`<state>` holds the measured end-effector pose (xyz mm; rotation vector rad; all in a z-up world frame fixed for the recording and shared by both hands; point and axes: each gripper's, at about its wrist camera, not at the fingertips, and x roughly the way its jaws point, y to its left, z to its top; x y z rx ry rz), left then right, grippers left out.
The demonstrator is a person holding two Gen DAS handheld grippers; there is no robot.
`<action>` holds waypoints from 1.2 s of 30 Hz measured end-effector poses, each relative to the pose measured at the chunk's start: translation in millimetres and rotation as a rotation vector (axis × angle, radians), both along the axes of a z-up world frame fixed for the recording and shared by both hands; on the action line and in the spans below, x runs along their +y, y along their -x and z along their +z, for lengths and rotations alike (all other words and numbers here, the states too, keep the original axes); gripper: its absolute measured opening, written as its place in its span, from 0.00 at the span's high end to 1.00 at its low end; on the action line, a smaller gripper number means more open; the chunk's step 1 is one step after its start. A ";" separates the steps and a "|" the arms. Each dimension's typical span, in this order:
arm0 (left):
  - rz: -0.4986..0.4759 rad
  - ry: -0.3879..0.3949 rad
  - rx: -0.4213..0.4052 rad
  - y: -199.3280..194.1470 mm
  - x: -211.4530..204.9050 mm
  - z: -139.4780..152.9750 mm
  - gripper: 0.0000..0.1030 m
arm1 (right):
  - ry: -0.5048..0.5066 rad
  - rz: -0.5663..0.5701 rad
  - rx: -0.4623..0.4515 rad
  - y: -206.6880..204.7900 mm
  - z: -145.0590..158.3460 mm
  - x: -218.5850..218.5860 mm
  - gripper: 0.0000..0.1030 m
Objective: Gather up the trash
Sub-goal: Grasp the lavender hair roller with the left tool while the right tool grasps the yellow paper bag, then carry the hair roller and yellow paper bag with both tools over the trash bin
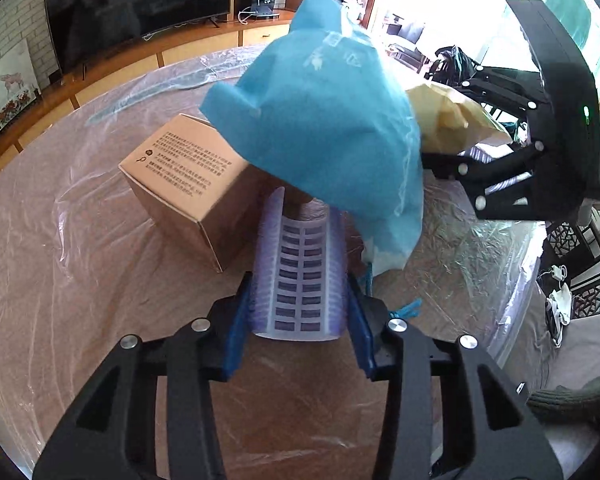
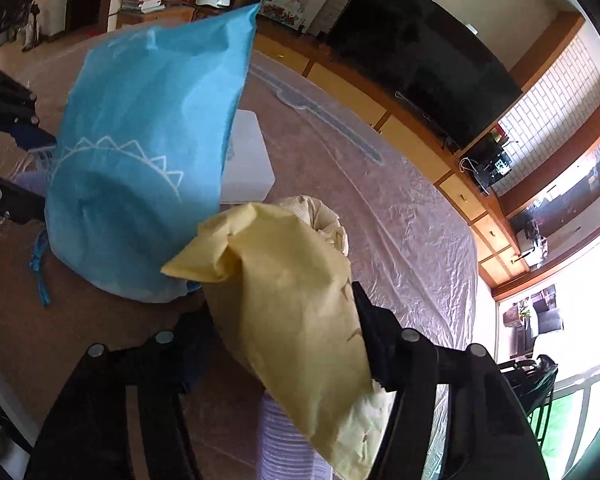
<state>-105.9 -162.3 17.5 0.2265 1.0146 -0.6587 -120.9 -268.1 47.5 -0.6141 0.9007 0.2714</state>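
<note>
Trash sits on the worktop (image 1: 80,300), which has clear plastic over it. Your left claw (image 1: 298,320) is closed on a roll of stickers (image 1: 300,280); its blue pads press the roll from both sides. Your right claw (image 2: 284,344) is closed on a crumpled yellow bag (image 2: 292,312), with one finger tight against the bag's side. A blue bag (image 1: 324,128) stands between the two claws, and its top leans over the far end of the roll. A brown box (image 1: 184,188) sits just beside the roll, on its left in the left camera's view.

You look ready to lift both pieces. Keep both claws squeezed. Pull the roll back toward you first, so it slides out from under the blue bag and does not tip it. Stay off the brown box as you go. The roll is round and may slip, so lift it slowly and keep it level.

The yellow bag is soft. It may sag or slide out of the claw. Lift it straight up, and watch that it does not drag the blue bag, which it touches.
</note>
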 end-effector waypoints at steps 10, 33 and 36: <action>0.086 0.058 0.000 19.7 26.7 8.8 0.57 | -0.278 -0.099 -0.040 21.0 45.2 -24.0 0.49; 0.236 0.175 0.018 59.8 57.8 18.1 0.57 | -0.852 -0.145 0.051 77.2 61.4 -44.0 0.49; 0.236 0.177 0.016 61.5 59.1 18.9 0.57 | -0.853 -0.154 0.033 75.9 64.4 -41.8 0.49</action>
